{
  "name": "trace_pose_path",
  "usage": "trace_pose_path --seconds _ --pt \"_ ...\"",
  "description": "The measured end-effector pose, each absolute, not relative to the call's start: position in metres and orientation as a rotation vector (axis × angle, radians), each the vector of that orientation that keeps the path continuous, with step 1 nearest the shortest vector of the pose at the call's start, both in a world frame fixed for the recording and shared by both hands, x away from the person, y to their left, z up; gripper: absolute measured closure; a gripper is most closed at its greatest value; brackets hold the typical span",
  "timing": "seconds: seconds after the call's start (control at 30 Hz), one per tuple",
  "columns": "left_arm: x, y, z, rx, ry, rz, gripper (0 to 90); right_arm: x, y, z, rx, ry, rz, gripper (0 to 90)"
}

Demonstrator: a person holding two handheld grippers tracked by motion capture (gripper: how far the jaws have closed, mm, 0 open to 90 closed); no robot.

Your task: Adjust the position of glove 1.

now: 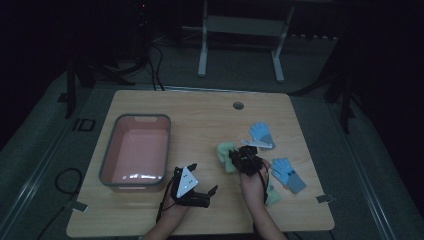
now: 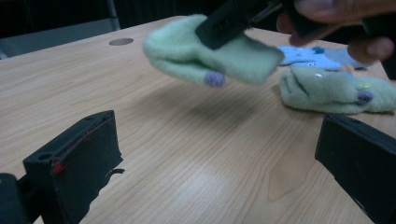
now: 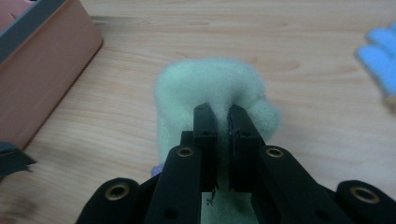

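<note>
High view: right tongs (image 1: pixel 239 156) clamped on green mitten (image 1: pixel 226 156), near pink bin (image 1: pixel 135 151).
Left gripper view: left tongs (image 2: pixel 219 163) wide open, empty; mitten off table (image 2: pixel 187 163).
Right gripper view: thin pinch on fleece; could slip out.

The high view is looking dim, its surroundings sinking into black. Glare is glinting off the pink bin (image 1: pixel 135 155); the lifted green mitten (image 2: pixel 210 56) is blurring, casting a soft shadow.
</note>
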State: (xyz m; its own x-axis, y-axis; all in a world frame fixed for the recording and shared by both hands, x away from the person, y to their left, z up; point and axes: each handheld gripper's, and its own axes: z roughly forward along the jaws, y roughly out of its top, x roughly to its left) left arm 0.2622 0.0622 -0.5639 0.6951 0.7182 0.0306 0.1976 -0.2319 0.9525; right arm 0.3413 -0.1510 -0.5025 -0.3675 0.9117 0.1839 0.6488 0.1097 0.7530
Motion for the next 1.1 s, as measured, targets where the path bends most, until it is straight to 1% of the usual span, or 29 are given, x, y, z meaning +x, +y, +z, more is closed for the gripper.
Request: trace_pose_path --seconds 0.2,0.33,0.47,0.53,0.63,0.67,0.73,0.87,1.0,1.1 --pt "0.262 0.064 -0.564 1.765 0.730 0.565 0.4 0.324 -0.145 -0.521 1.595 1.941 1.178 84.1" --pt "0.263 0.064 -0.564 1.764 0.731 0.556 0.4 0.317 -0.143 -0.527 1.611 1.893 1.166 84.1" --pt "0.263 0.063 -0.564 1.770 0.728 0.560 0.4 0.318 -0.141 -0.548 1.644 1.950 1.045 82.9" --pt "0.263 0.063 -0.564 1.771 0.728 0.562 0.4 0.319 -0.140 -0.556 1.629 1.964 1.022 80.1" --pt "0.263 0.063 -0.564 1.770 0.730 0.561 0.4 0.319 -0.136 -0.554 1.615 1.972 1.020 69.9" --pt "0.263 0.063 -0.564 1.769 0.729 0.562 0.4 0.319 -0.135 -0.554 1.604 1.976 1.018 68.2" --pt "0.263 0.063 -0.564 1.770 0.728 0.562 0.4 0.319 -0.134 -0.551 1.583 1.987 1.019 65.2" --pt "0.263 0.063 -0.564 1.773 0.728 0.559 0.4 0.323 -0.138 -0.543 1.551 2.029 1.027 56.5" --pt "0.263 0.063 -0.564 1.775 0.727 0.557 0.4 0.328 -0.145 -0.537 1.485 2.115 1.003 56.8" --pt "0.263 0.062 -0.564 1.776 0.726 0.560 0.4 0.332 -0.151 -0.529 1.451 2.149 1.005 55.0"
